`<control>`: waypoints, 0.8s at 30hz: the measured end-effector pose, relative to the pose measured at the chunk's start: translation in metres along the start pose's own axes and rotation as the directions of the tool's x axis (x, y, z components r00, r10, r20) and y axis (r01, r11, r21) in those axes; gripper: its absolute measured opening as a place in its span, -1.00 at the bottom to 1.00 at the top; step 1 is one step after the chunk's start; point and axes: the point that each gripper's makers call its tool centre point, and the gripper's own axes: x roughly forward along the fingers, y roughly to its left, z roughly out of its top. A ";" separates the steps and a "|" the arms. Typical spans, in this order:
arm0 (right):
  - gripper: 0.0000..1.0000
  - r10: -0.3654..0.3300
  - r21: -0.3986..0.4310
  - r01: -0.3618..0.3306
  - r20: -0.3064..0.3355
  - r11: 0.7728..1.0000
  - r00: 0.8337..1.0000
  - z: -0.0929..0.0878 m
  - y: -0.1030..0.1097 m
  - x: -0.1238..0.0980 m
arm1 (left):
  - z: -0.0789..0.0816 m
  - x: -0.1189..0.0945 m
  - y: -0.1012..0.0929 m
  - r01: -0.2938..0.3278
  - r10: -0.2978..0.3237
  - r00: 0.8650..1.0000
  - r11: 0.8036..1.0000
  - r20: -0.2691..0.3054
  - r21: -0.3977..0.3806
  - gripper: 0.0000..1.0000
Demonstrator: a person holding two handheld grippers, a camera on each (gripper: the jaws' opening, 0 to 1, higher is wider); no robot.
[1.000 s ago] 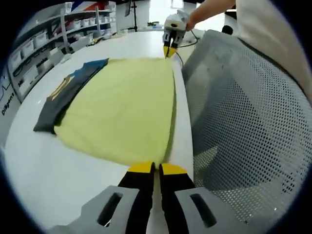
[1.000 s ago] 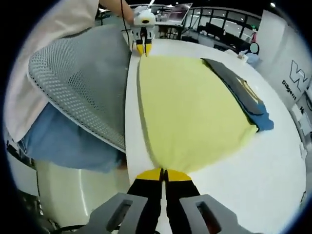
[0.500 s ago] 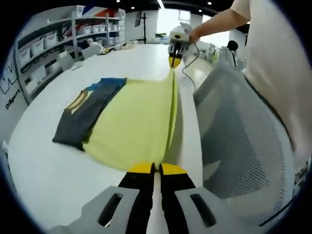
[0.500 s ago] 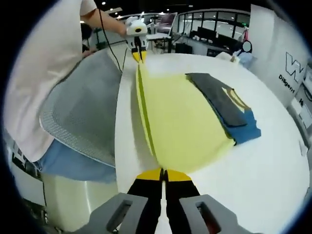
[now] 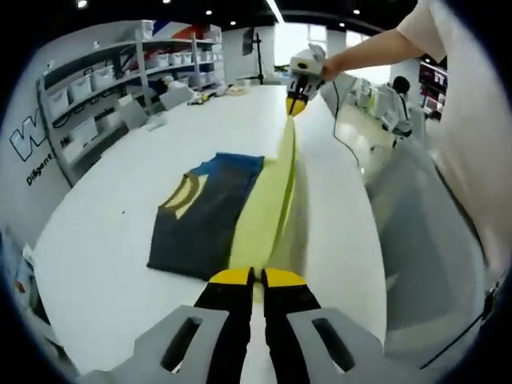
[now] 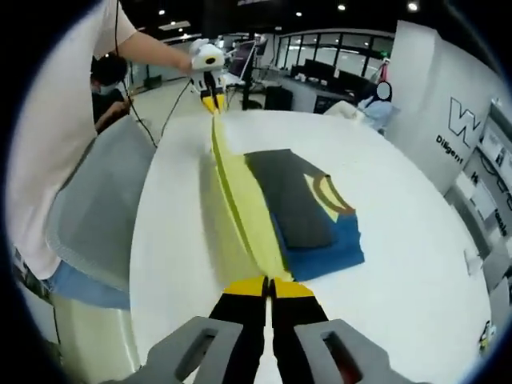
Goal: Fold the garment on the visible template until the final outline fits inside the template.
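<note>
As we read both views, the record runs as follows.

Garment: the yellow garment hangs as a taut band above the white table, stretched between the two grippers, its lower part draping toward the table just beside the folded dark-and-blue garment.

Left gripper: we see the left gripper with its fingers pressed together on one end of the yellow cloth; in the right gripper view it shows far off at, gripping the same edge.

Right gripper: the right gripper has its fingers closed on the opposite end; in the left gripper view it appears at.

Progress: we judge the fold as mid-stroke. The lifted edge is up and not yet laid down; the cloth is not yet flat, and fitting the outline remains. We cannot make out a template outline in either view.

Surroundings: a grey mesh chair back stands at the table edge beside the person's body; shelving with bins lies beyond the table.

Obstructions: we judge the dark folded garment the nearest obstacle, since the yellow cloth could land over it.
</note>
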 end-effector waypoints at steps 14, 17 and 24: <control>-1.00 -0.040 0.029 0.040 -0.002 0.999 0.999 0.026 -0.082 0.035 | 0.018 0.014 0.101 -0.099 0.098 0.995 0.992 -0.014 -0.074 -0.95; -1.00 -0.045 0.050 0.045 -0.007 0.998 0.999 0.025 -0.101 0.041 | 0.016 0.023 0.120 -0.111 0.109 0.994 0.990 -0.028 -0.092 -0.95; -1.00 -0.054 0.088 0.056 -0.026 0.995 0.998 0.021 -0.128 0.054 | 0.011 0.046 0.146 -0.137 0.130 0.990 0.979 -0.052 -0.149 -0.95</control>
